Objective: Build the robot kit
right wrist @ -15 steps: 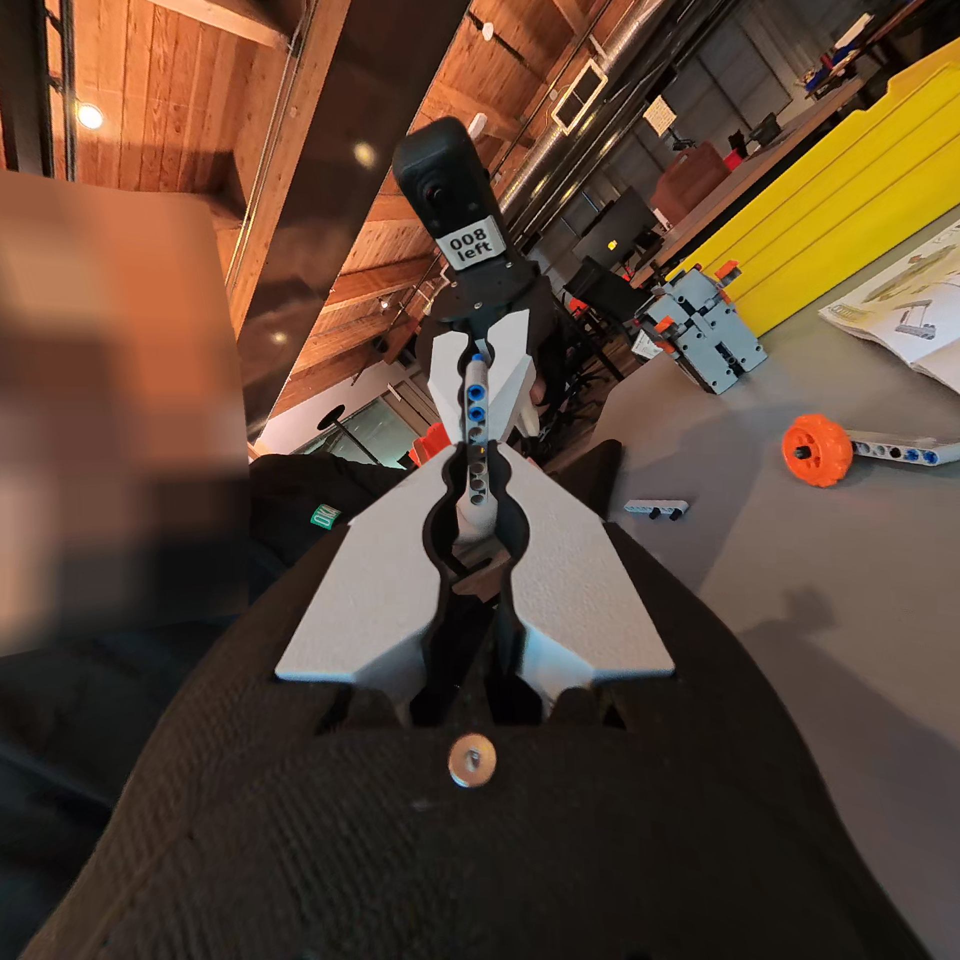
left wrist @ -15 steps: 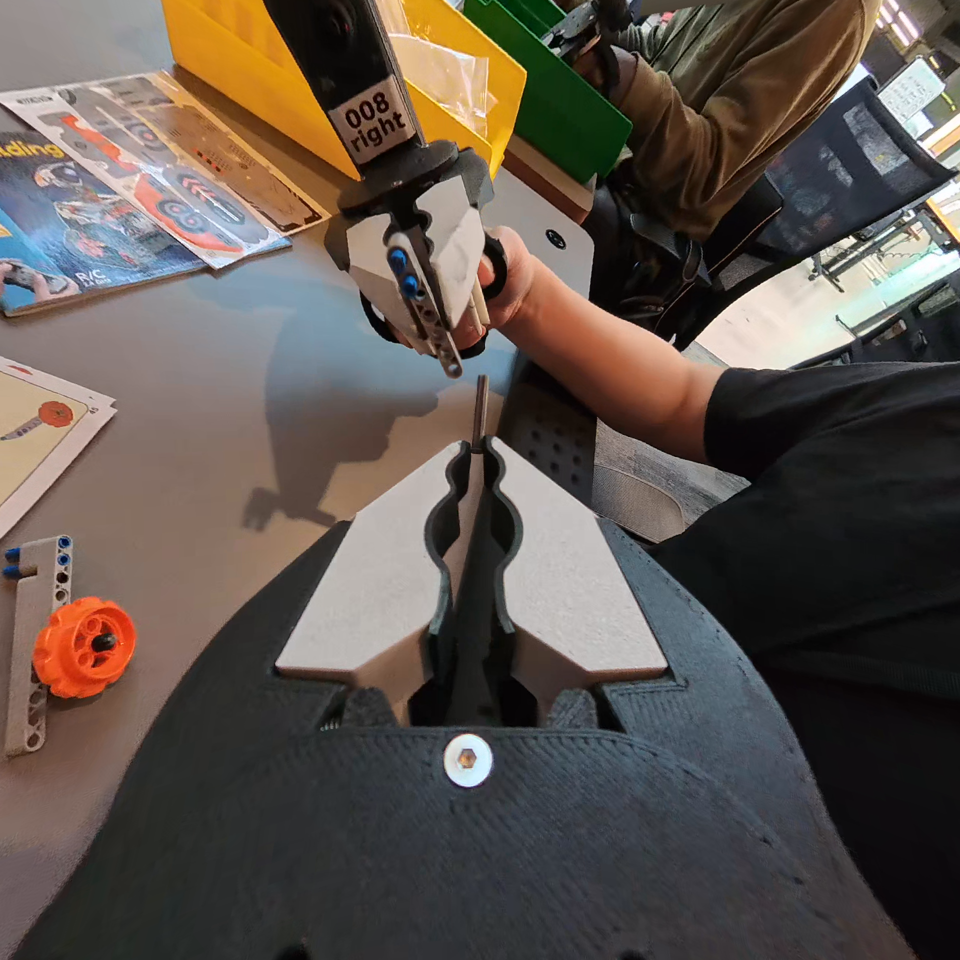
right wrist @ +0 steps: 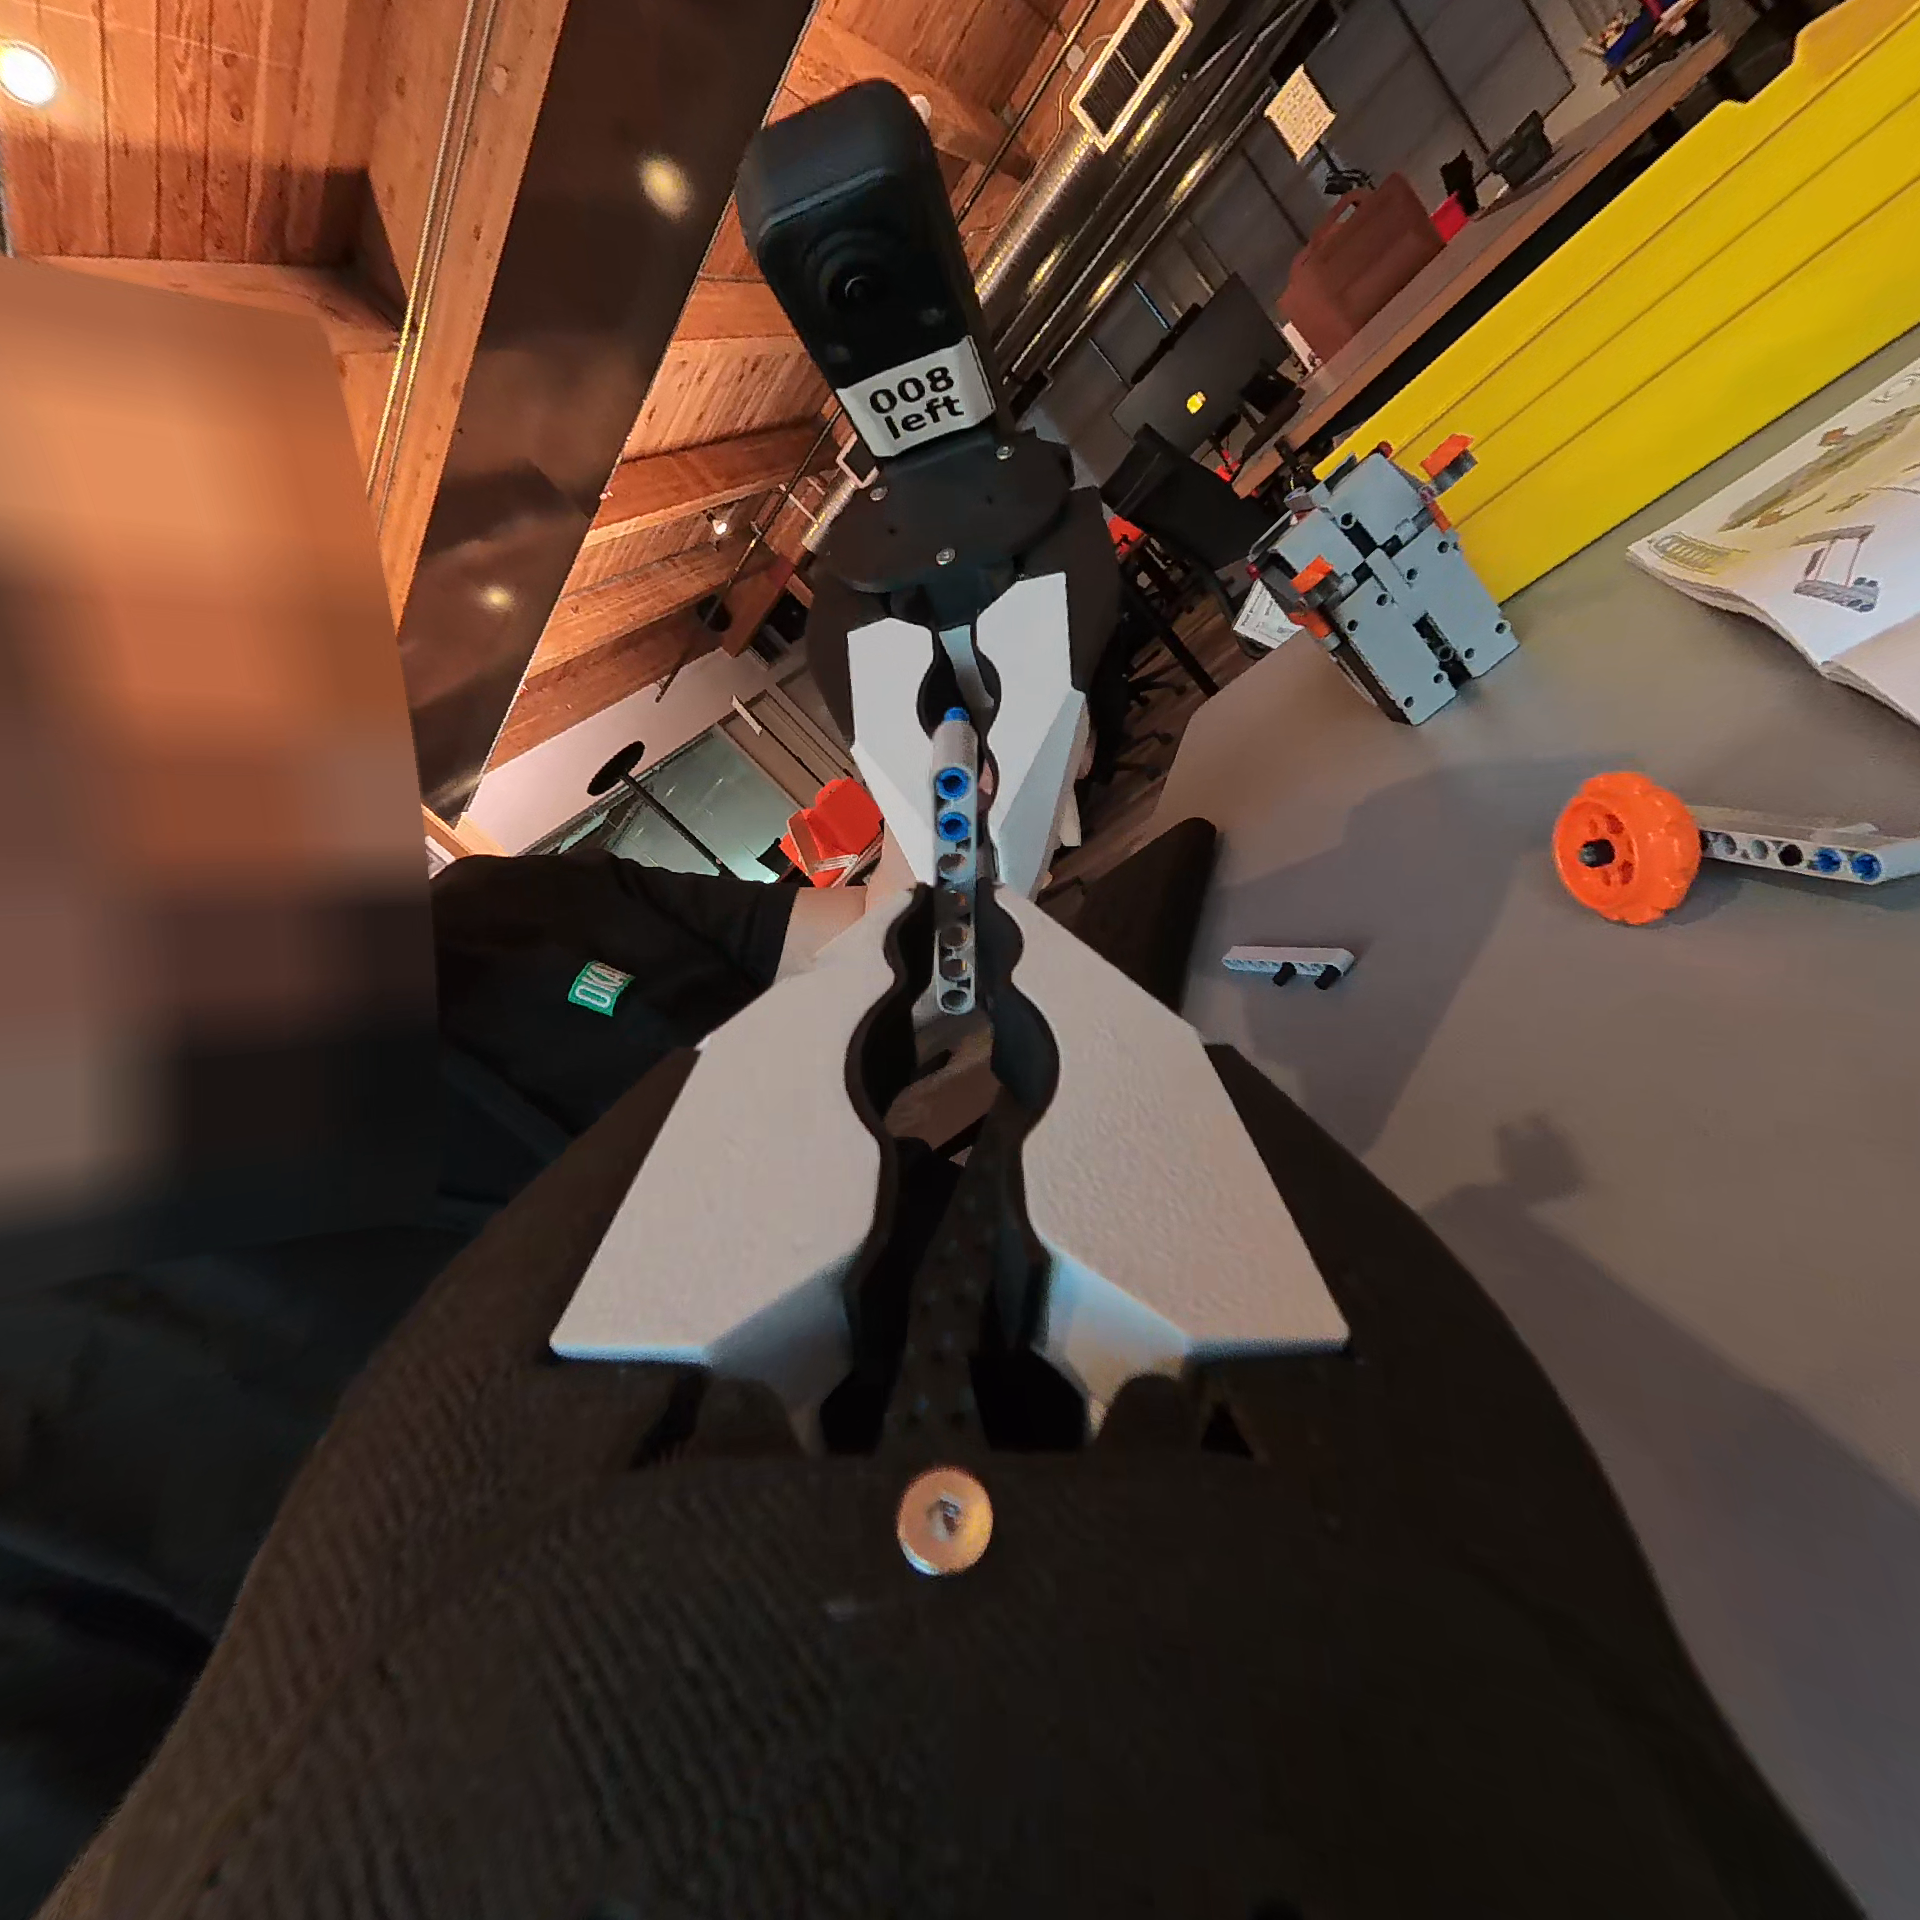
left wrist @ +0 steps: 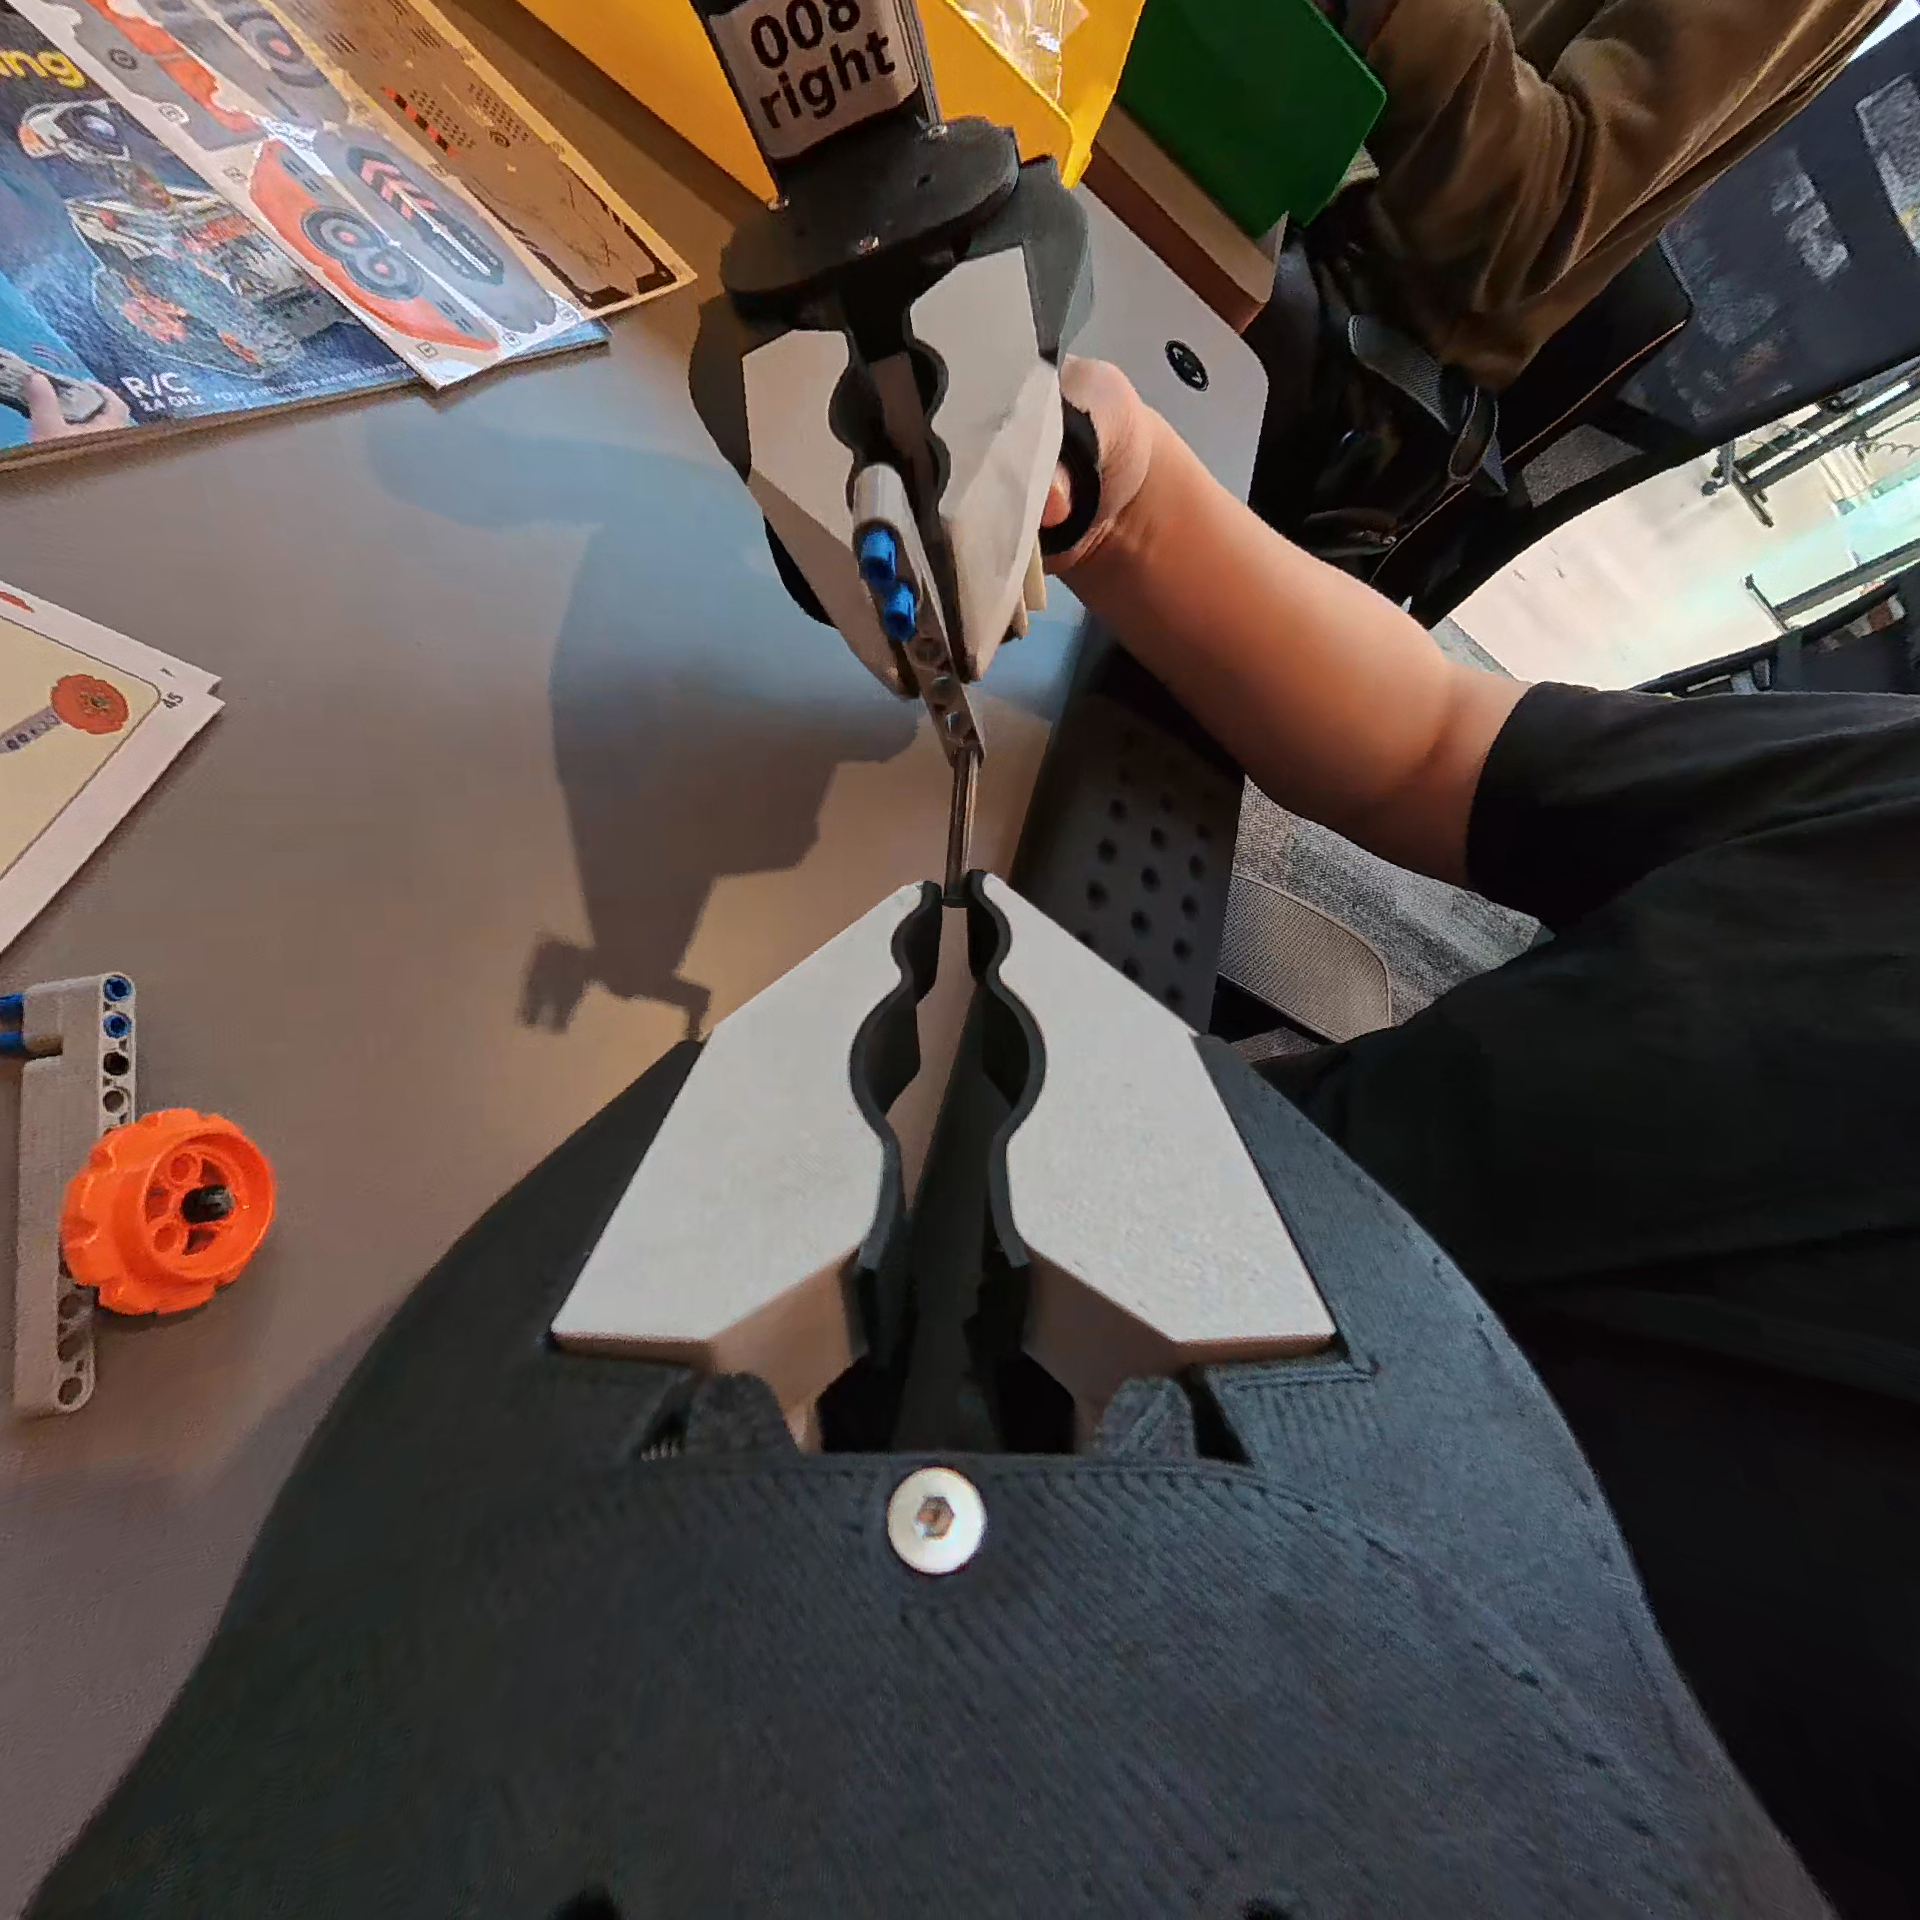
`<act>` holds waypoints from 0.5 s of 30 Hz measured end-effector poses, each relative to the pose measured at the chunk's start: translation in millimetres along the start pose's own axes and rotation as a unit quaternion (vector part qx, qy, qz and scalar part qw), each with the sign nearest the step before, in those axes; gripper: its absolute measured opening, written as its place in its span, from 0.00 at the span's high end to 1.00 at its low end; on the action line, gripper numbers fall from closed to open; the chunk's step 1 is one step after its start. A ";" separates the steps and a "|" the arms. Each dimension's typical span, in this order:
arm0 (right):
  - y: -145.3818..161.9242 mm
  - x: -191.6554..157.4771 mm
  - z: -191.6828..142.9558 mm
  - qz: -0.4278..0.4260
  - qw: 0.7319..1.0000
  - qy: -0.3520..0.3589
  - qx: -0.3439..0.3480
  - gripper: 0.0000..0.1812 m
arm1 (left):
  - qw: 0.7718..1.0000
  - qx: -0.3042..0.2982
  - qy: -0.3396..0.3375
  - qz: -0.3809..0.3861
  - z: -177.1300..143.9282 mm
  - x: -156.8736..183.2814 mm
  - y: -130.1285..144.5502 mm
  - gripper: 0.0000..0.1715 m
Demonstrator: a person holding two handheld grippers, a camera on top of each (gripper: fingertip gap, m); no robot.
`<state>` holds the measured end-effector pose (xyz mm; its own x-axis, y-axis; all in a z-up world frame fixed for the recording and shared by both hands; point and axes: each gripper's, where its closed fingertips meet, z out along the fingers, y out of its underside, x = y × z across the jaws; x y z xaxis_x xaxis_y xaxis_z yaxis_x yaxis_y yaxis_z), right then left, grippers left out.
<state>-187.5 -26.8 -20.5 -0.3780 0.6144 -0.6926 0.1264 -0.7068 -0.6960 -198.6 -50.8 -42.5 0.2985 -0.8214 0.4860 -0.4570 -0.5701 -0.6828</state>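
Left tongs (left wrist: 954,894): closed down on a thin dark axle (left wrist: 962,816), which stuck out past the tips toward the other tool.
Right tongs (right wrist: 948,902): pinched shut on a grey perforated beam (right wrist: 954,883) with two blue pins (right wrist: 948,802) near its far end.
Meeting point: in the left wrist view the axle's free end touched the lowest end of the beam (left wrist: 940,686); whether it had entered a hole was too small to tell.
Doing it well: the axle probably needed to stay square to the beam's face, with both grips firm and the push slow and straight along the axle's line.
Left view only: the hand (left wrist: 1117,468) behind the right tongs (left wrist: 961,665), a grey beam with an orange wheel (left wrist: 166,1210) lying on the grey worktop (left wrist: 416,644), printed booklets (left wrist: 260,239), and yellow (left wrist: 644,94) and green (left wrist: 1247,94) bins.
Right view only: the left tongs (right wrist: 961,821) head-on behind the beam, a grey block assembly (right wrist: 1382,603), a short grey bar (right wrist: 1288,961) and an open instruction booklet (right wrist: 1808,561); the axle itself was hidden.
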 end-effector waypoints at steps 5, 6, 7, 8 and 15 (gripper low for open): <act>11.7 9.7 5.1 -0.007 0.999 0.031 -0.035 0.97 | 0.999 -0.049 -0.002 -0.020 2.8 -2.6 12.3 0.98; 13.6 12.6 6.5 -0.008 0.998 0.040 -0.040 0.97 | 0.998 -0.060 -0.012 -0.022 3.5 -5.4 14.7 0.98; 13.9 14.5 7.8 -0.009 0.998 0.046 -0.040 0.97 | 0.997 -0.069 -0.022 -0.019 4.0 -7.9 16.3 0.98; 13.8 15.3 9.0 -0.006 0.998 0.047 -0.038 0.97 | 0.997 -0.072 -0.028 -0.015 4.3 -8.7 16.3 0.98; 7.0 19.4 14.7 0.022 0.999 0.043 -0.002 0.97 | 0.998 -0.045 -0.033 -0.014 1.5 -12.2 7.8 0.98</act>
<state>-207.4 -25.0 -36.1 -0.2917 0.6108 -0.7361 0.1447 -0.7325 -0.6652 -204.5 -45.2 -54.6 0.3653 -0.8058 0.4661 -0.5206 -0.5920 -0.6153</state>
